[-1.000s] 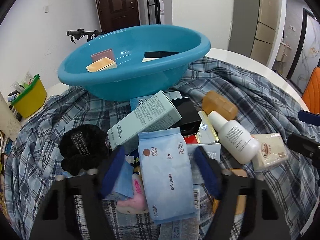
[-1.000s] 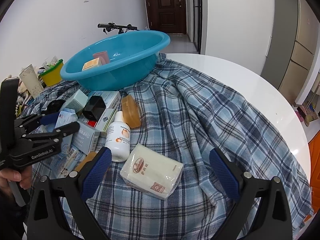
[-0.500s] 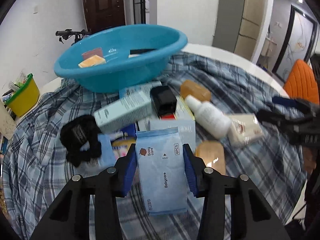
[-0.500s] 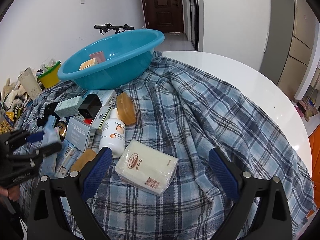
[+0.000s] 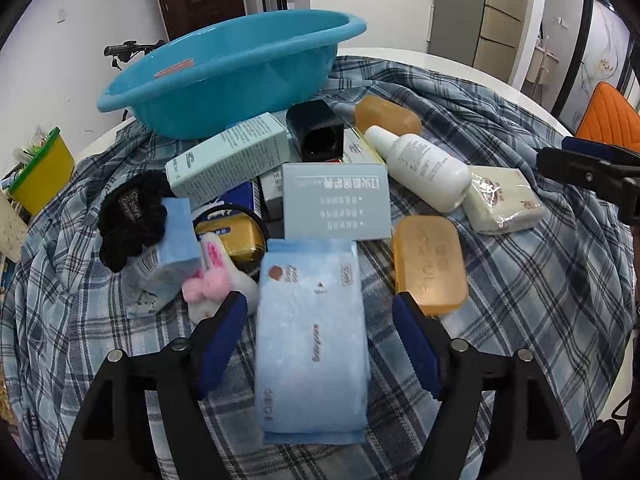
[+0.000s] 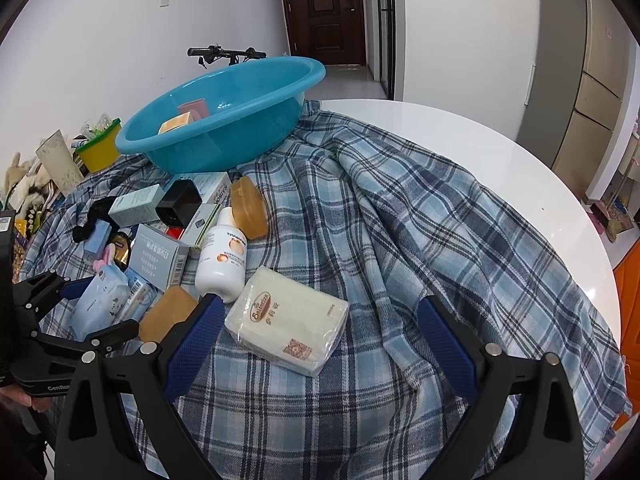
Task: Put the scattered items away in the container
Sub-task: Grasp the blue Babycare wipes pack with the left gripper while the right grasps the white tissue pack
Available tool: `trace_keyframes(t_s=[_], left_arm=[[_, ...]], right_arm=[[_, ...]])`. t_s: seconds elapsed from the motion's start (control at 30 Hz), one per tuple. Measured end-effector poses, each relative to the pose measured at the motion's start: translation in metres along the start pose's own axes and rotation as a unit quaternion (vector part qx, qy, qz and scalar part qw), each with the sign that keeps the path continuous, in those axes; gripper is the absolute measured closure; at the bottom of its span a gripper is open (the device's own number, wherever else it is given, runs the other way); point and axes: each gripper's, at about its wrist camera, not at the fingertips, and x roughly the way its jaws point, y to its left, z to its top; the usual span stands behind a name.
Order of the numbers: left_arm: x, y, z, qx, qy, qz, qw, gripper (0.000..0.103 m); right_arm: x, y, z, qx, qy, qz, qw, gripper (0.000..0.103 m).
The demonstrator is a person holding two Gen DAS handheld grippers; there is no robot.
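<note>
A blue basin [image 5: 240, 68] stands at the back of the plaid cloth, also in the right wrist view [image 6: 224, 116], with a pink box and an orange bar inside. My left gripper [image 5: 320, 336] is open, its fingers on either side of a light blue wipes pack [image 5: 312, 332] that lies on the cloth with a gap on each side. My right gripper [image 6: 320, 340] is open wide, low over a cream tissue pack [image 6: 288, 324]. Around them lie a white bottle [image 6: 222, 260], orange soap bars [image 5: 428, 264], boxes and a black scrunchie [image 5: 132, 216].
The plaid cloth [image 6: 400, 240] covers a round white table [image 6: 480, 152]. A yellow bin [image 5: 40, 172] stands at the left edge. An orange chair [image 5: 608, 120] is at the right. A bicycle handlebar [image 6: 224, 53] shows behind the basin.
My left gripper has pulled back and down toward the table's near side and opened wider around the wipes pack. My right gripper has crept closer to the tissue pack.
</note>
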Motion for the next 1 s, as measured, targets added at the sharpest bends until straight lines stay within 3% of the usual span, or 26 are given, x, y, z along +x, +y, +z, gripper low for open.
trace_keyframes(t_s=[0.37,0.67,1.0], left_arm=[[-0.009,0.013,-0.005,-0.035,-0.011,-0.033,0.9988,0.061],[-0.033,0.015,-0.006,-0.042,-0.042,-0.029,0.9978,0.061],[-0.049,0.039,-0.009,-0.079,-0.068,0.006,0.9945,0.061]], right_arm=[[0.004,0.004,-0.004,-0.001,0.005,0.005,1.0,0.006],[0.007,0.004,-0.01,0.0,0.013,0.001,1.0,0.007],[0.026,0.025,-0.012,-0.002,0.025,-0.013,1.0,0.009]])
